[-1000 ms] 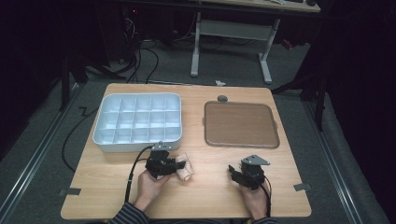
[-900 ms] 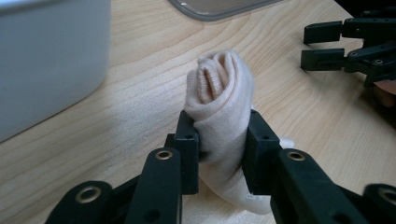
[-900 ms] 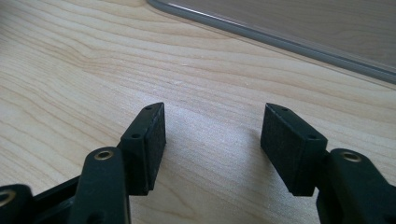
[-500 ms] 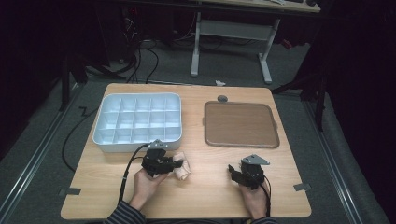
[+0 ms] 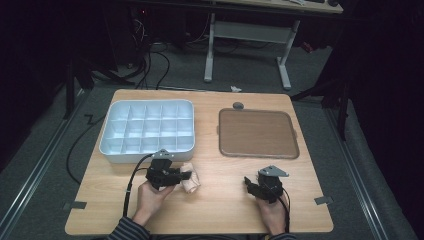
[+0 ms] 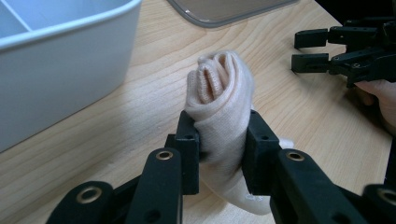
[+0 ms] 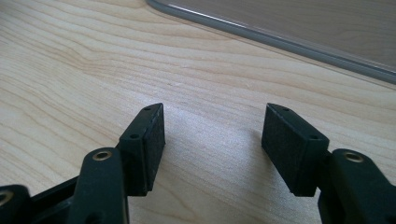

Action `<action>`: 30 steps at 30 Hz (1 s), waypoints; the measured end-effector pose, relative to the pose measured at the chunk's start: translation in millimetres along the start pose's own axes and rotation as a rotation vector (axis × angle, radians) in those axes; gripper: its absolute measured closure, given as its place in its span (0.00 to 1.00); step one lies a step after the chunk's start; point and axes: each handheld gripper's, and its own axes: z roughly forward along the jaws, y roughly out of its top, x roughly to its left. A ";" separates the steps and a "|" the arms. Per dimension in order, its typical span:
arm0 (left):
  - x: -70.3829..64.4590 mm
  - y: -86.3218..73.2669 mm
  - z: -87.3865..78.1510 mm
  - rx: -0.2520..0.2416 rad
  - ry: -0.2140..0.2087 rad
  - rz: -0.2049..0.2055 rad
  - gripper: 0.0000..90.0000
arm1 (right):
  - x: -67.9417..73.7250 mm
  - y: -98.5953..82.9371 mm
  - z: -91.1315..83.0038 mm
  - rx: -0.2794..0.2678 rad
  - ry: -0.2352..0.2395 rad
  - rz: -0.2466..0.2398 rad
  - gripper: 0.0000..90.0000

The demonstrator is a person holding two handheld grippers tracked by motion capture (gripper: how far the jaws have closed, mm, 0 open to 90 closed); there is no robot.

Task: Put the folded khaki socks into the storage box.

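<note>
Left claw (image 6: pixel 219 158) pinches the rolled sock (image 6: pixel 223 112) across its middle, jaws pressed into the cloth on both sides. The sock sits at the near-left part of the bench (image 5: pixel 220 210), just in front of the white divided tray (image 5: pixel 147 129), touching neither it nor the brown lid (image 5: pixel 257 134) to the right.

Change over the last second: the sock and my left claw have edged slightly nearer the tray, very little movement otherwise. I judge the grasp settled and the roll about ready to be carried to a compartment.

Right claw (image 7: pixel 219 144) spread wide over bare wood, holding nothing, resting well apart from the sock; unchanged.

Unclear: whether the sock's underside has left the bench, since my jaws hide it. Its tail end is cut off below the jaws. Tray compartments look empty from above, though the near wall blocks them in the left claw's view.
</note>
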 end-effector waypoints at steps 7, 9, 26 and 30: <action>6.4 0.4 -10.2 -0.004 0.004 -0.015 0.80 | 0.2 0.0 0.0 0.001 0.003 0.001 0.43; 7.9 2.2 -15.3 -0.004 0.008 -0.008 0.80 | 0.2 0.0 0.0 0.001 0.003 0.000 0.43; 21.0 5.6 -38.3 -0.025 0.003 -0.034 0.80 | 0.4 0.0 0.0 0.001 0.004 0.000 0.43; 21.8 9.2 -42.9 -0.026 0.011 -0.025 0.80 | 0.5 0.1 0.0 0.001 0.005 -0.002 0.43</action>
